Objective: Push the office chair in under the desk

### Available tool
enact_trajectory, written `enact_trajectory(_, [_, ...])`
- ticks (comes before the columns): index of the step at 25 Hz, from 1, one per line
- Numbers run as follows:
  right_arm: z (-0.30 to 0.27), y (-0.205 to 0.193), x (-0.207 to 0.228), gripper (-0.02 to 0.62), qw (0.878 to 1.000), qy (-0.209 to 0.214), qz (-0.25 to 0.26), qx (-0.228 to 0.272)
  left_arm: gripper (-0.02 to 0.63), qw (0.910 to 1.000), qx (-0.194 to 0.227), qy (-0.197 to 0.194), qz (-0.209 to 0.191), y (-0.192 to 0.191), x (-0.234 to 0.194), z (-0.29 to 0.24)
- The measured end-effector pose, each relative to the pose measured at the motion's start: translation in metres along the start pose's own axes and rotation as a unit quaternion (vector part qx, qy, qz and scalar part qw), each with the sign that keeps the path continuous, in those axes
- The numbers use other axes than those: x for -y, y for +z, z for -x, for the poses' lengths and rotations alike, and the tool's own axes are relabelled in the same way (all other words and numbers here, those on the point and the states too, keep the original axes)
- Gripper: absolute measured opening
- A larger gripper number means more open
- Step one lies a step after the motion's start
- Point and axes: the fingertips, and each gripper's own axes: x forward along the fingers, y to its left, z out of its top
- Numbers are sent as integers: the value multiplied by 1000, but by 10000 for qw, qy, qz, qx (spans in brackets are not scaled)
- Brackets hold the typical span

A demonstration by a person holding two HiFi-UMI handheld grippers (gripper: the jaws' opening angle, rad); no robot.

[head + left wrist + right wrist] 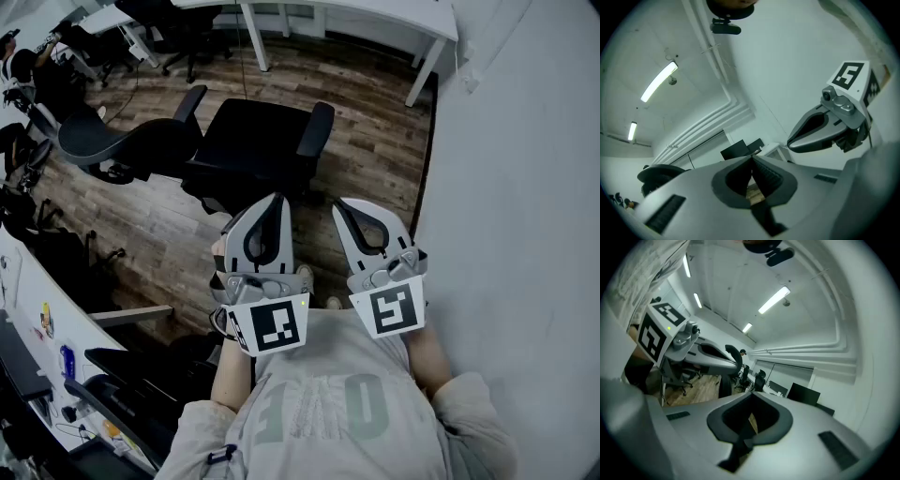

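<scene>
In the head view a black office chair point(258, 141) with two armrests stands on the wood floor, apart from the white desk point(439, 30) at the far end of the room. My left gripper point(277, 199) and right gripper point(340, 204) are held side by side close to my chest, short of the chair and touching nothing. Both are shut and empty. In the left gripper view the jaws point(752, 157) meet, with the right gripper point(825, 129) beside them. The right gripper view shows its jaws point(752, 395) pressed together and the left gripper point(705, 357) alongside.
A second chair with a grey back point(103, 141) stands left of the black one. More black chairs point(178, 23) sit at the far desks. A white wall point(525, 187) runs along the right. A desk with small items point(42, 323) and another chair point(131, 384) lie at the lower left.
</scene>
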Motion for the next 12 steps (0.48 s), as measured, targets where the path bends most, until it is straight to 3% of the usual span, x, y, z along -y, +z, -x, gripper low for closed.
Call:
enact_trajectory(4, [-8,-4,-4,20,9996,190,194,-47,15,9997,-121,-6,214,-14,6,-3])
enact_trajectory(12, [-21,-16,-9,20,9994,329,-60,-122,15,9990,-194,-60,389,-25,5,-13])
